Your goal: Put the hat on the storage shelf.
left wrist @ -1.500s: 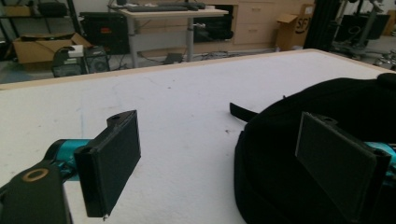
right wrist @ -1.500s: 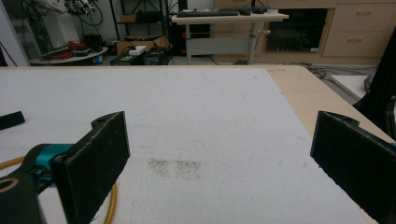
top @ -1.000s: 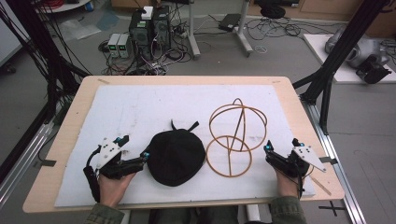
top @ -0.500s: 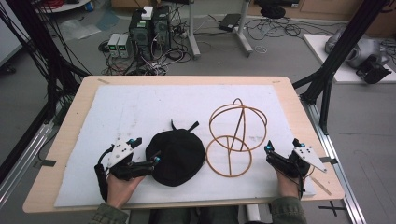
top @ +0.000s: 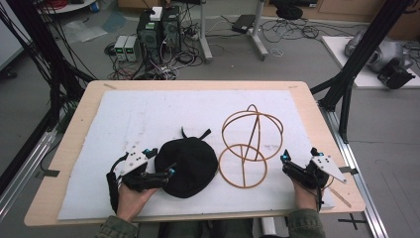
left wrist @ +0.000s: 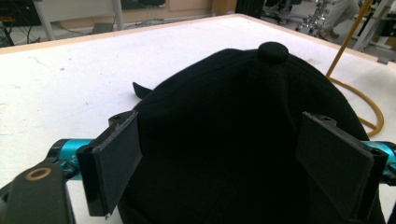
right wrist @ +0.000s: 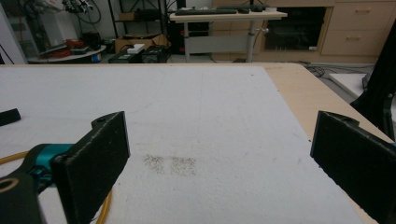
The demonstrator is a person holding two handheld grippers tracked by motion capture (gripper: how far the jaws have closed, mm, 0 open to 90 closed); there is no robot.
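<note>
A black cap (top: 188, 166) with a top button (left wrist: 273, 51) lies crown-up on the white mat, near the front middle. My left gripper (top: 159, 161) is open at the cap's left edge. In the left gripper view its two pads (left wrist: 116, 158) stand wide apart on either side of the cap (left wrist: 233, 116), not pinching it. A yellow wire hat stand (top: 250, 144) lies on its side just right of the cap. My right gripper (top: 298, 156) rests open near the front right of the mat, right of the stand, with nothing between its fingers (right wrist: 100, 158).
The white mat (top: 148, 114) covers most of the wooden table (top: 79, 119). A piece of the stand's ring (right wrist: 105, 205) and a cap strap end (right wrist: 9, 115) appear at the left of the right gripper view. Computers and cables sit on the floor beyond the table.
My left gripper has moved right across the mat to the cap, and its open jaws now straddle the cap's edge. The right gripper has stayed where it was.
</note>
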